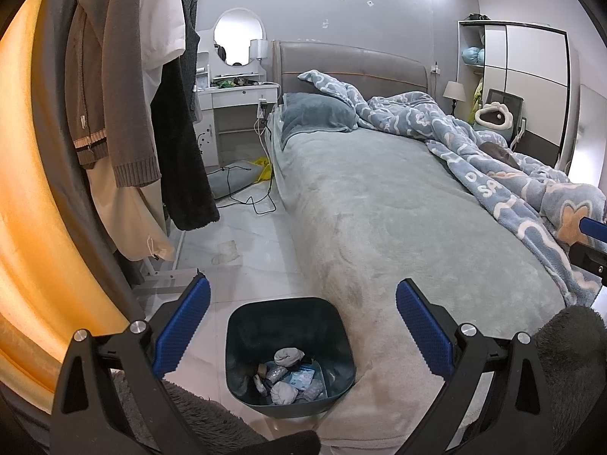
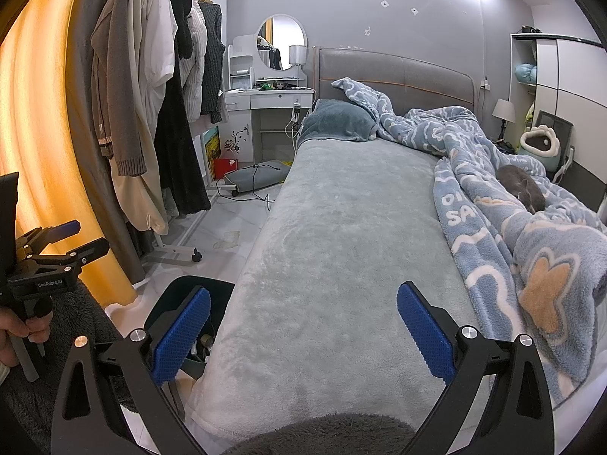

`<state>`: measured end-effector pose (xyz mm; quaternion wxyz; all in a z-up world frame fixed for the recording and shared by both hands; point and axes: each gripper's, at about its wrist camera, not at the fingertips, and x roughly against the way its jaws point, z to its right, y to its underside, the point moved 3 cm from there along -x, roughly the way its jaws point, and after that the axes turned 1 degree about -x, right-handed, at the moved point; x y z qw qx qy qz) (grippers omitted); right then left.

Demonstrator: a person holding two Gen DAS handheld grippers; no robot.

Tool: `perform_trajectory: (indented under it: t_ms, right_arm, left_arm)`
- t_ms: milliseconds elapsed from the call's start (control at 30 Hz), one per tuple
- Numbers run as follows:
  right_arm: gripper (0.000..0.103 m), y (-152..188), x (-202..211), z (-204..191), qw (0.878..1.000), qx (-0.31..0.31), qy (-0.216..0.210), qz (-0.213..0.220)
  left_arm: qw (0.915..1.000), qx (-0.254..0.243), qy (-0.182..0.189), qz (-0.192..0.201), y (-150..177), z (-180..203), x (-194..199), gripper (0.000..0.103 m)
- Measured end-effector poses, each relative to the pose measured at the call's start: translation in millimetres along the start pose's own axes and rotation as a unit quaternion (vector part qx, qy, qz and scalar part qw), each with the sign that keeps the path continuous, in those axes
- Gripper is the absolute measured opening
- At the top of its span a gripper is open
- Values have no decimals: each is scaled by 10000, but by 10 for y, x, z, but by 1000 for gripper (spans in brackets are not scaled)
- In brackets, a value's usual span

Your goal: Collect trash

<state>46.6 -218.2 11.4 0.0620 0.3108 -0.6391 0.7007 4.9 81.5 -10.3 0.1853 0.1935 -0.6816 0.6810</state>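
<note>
A dark teal trash bin (image 1: 290, 356) stands on the floor against the bed's left side. It holds several crumpled tissues and wrappers (image 1: 288, 379). My left gripper (image 1: 301, 326) is open and empty, held above the bin. My right gripper (image 2: 303, 333) is open and empty over the grey bed cover (image 2: 334, 250). The bin's rim (image 2: 178, 295) shows behind the right gripper's left finger. A crumpled pale scrap (image 1: 227, 252) lies on the floor tiles beside the bed; it also shows in the right wrist view (image 2: 227, 239).
A clothes rack (image 1: 125, 87) with hanging coats stands at the left. A blue patterned blanket (image 2: 512, 208) covers the bed's right side, with a grey cat (image 2: 521, 187) on it. A white dressing table (image 2: 265, 113) and cables (image 1: 250, 197) are at the back.
</note>
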Motion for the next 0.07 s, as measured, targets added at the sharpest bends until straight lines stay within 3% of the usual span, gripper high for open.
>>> perform_trajectory:
  t_ms: [67]
  right_arm:
    - [100, 0, 0, 0, 10000, 1, 1, 0]
  left_arm:
    - [10000, -1, 3, 3, -12, 16, -3, 100]
